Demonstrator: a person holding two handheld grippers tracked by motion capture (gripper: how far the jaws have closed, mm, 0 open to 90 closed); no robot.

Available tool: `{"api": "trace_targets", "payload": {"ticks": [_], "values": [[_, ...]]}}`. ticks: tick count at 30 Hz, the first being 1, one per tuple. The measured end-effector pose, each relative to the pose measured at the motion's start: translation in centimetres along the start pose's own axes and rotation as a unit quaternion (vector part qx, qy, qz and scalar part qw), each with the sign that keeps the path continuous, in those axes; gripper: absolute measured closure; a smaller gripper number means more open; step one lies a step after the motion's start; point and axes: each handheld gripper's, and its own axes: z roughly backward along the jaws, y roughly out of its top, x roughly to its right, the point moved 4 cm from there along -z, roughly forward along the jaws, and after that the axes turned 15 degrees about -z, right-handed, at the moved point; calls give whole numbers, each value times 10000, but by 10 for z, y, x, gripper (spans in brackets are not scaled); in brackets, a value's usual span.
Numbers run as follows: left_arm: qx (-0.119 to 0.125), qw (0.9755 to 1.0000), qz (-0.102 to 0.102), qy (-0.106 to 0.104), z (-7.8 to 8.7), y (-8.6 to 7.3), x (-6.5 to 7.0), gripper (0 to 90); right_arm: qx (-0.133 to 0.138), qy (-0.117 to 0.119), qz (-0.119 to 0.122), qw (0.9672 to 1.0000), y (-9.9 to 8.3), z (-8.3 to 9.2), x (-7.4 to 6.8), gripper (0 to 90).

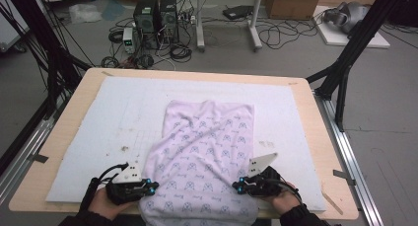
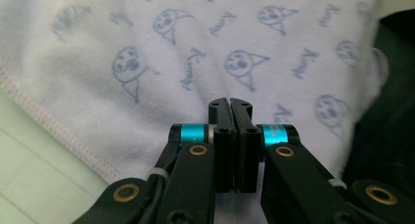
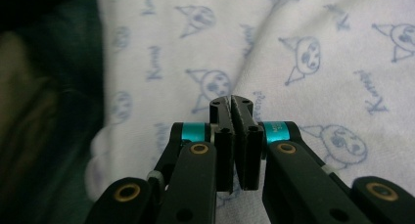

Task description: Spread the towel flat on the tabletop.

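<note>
Lying across the middle of the bench (image 1: 315, 152), on a white foam mat (image 1: 113, 122), is a pale lilac towel (image 1: 207, 152) printed with little cat faces; its far edge is rumpled into a few folds and its near end hangs over the bench's near edge toward the person. No box, bin or tray stands on the bench.

Both hands come in low at the near edge, forearms almost level. The left tongs (image 1: 154, 185) point inward at the towel's near left border, the right tongs (image 1: 236, 187) point inward at its near right border, each with a grey three-cornered plate on top.

In the left gripper view the black jaws stand pressed together over the printed cloth, beside the stitched hem; in the right gripper view they are likewise closed tight. Whether a pinch of towel sits between either pair I cannot tell, since the jaws cover their own tips.

The towel's near corners are cut off by the high view's bottom edge, and dark clothing blurs beside it.
</note>
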Motion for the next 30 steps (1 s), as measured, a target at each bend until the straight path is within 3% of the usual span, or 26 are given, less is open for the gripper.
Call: {"api": "trace_targets", "payload": {"ticks": [2,3,5,7,8,10,11,12,14,17,19,21,24,27,30], "values": [[110,9999,-107,21,11,1,12,874,185,125,151,9996,-3,12,-12,862],[92,9998,-181,37,14,1,14,844,272,173,148,9994,-4,16,-15,797],[41,9996,-199,208,15,0,10,659,300,57,34,9995,-4,20,-12,729],[-23,9995,-101,283,13,-2,2,554,258,-53,-6,9997,-4,17,-7,673],[-64,9996,-106,237,10,-3,0,578,200,-65,-11,9998,-5,14,-5,671],[-187,9996,-151,149,2,-7,1,715,58,-124,46,9999,-7,7,-4,686],[-109,9997,-160,165,2,-7,2,760,-24,-135,77,9999,-7,4,-3,708],[-107,9997,-129,158,2,-7,2,868,-46,-159,96,9998,-8,2,-3,738],[-117,9998,-114,86,4,-8,5,885,-29,-52,-11,10000,-8,2,-1,885],[-68,9998,-133,-109,13,-10,19,886,-124,273,60,9995,-13,4,-8,899],[117,9996,-150,-188,23,-10,23,880,46,350,175,9992,-15,12,-14,894],[143,9998,-89,43,26,-7,15,710,205,250,86,9994,-12,18,-10,821],[287,9990,99,317,27,-4,-7,685,326,80,-152,9993,-4,21,2,742],[222,9972,201,687,21,-3,-30,656,418,-118,-198,9989,3,19,11,671],[282,9948,328,926,15,5,-60,672,474,-355,-310,9978,9,16,26,663]]}}
